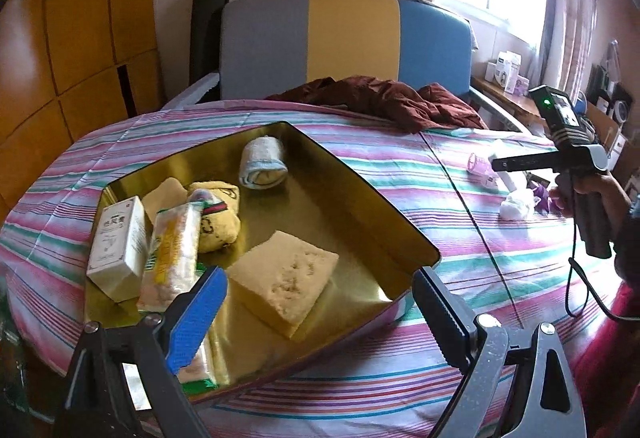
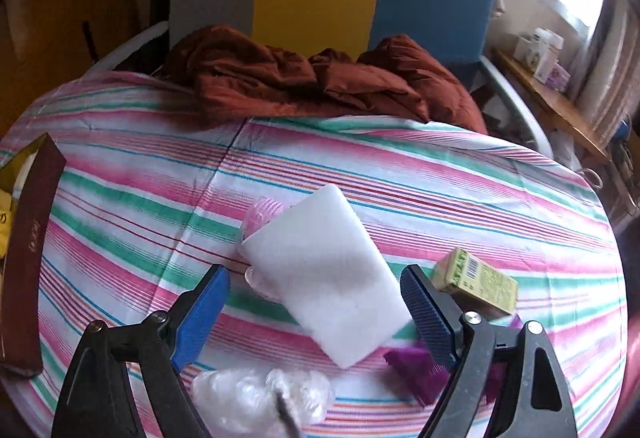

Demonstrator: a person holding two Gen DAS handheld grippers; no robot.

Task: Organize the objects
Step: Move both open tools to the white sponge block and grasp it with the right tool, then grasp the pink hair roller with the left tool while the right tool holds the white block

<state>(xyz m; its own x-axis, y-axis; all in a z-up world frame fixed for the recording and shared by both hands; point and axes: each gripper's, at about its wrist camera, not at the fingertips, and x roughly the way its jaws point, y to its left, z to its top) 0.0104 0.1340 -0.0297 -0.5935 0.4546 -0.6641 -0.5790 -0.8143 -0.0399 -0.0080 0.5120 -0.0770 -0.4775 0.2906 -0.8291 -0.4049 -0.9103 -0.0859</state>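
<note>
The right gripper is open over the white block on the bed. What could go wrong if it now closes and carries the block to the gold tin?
1. The white block lies partly on a pink transparent item; lifting may drag or roll that item.
2. The right gripper is open around the block at a slant, so its fingers may catch a corner and twist it.
3. The gold tin is already crowded at its left side; the free floor lies near the rolled towel.

The left gripper (image 1: 320,302) hangs wide apart over the gold tray (image 1: 360,194); a yellow sponge (image 1: 284,278) lies between its jaws.
</note>
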